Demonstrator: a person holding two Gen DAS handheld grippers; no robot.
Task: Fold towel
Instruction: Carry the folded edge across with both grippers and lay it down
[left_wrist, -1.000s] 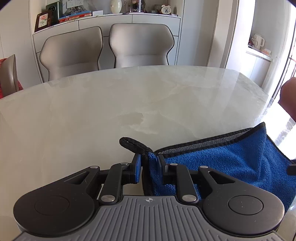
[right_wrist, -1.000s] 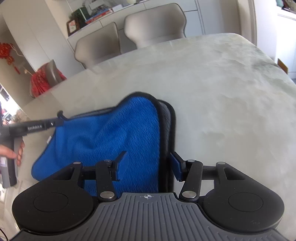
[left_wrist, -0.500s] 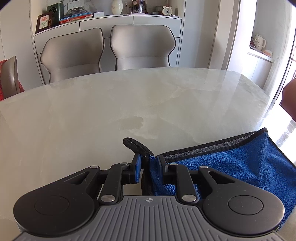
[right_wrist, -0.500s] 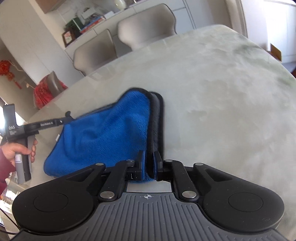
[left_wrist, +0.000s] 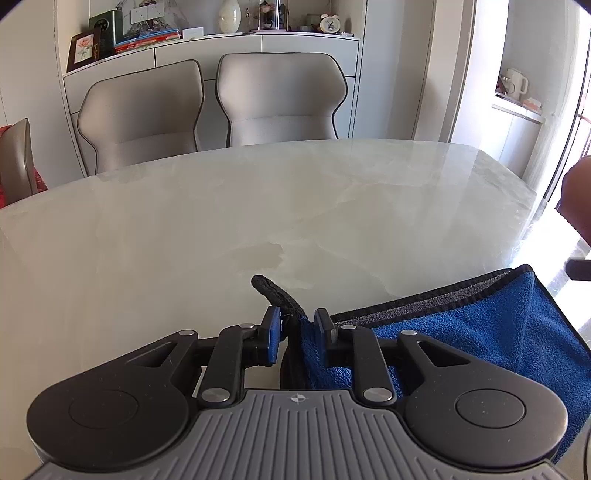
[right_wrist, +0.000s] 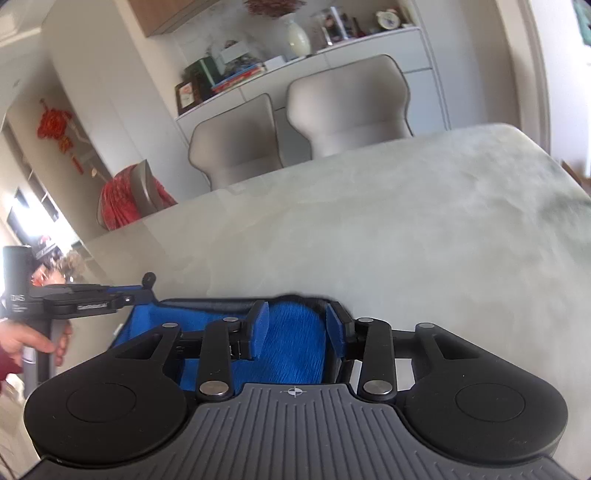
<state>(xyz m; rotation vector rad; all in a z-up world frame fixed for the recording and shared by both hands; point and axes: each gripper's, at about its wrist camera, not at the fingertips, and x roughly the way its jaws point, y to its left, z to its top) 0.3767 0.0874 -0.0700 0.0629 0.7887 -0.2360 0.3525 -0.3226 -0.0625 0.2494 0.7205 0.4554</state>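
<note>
The blue towel (left_wrist: 491, 332) with a black hem and grey underside hangs between my two grippers above the pale marble table (left_wrist: 258, 206). My left gripper (left_wrist: 297, 334) is shut on one towel corner; a black loop of hem (left_wrist: 273, 291) sticks up past the fingers. In the right wrist view the towel (right_wrist: 291, 339) fills the gap of my right gripper (right_wrist: 295, 328), whose blue pads stand apart with thick cloth between them. The left gripper also shows in the right wrist view (right_wrist: 122, 299), held by a hand at the left edge.
Two grey chairs (left_wrist: 207, 107) stand behind the table's far edge, with a white sideboard (left_wrist: 221, 48) carrying books, a vase and a clock. Another chair with red cloth (right_wrist: 133, 199) stands at the left. The table's right edge (left_wrist: 517, 206) is near a bright window.
My right gripper closed on the towel's black-edged side, then tilted up and lifted it, its pads now wider apart. The left gripper stayed shut on its corner and rose slightly.
</note>
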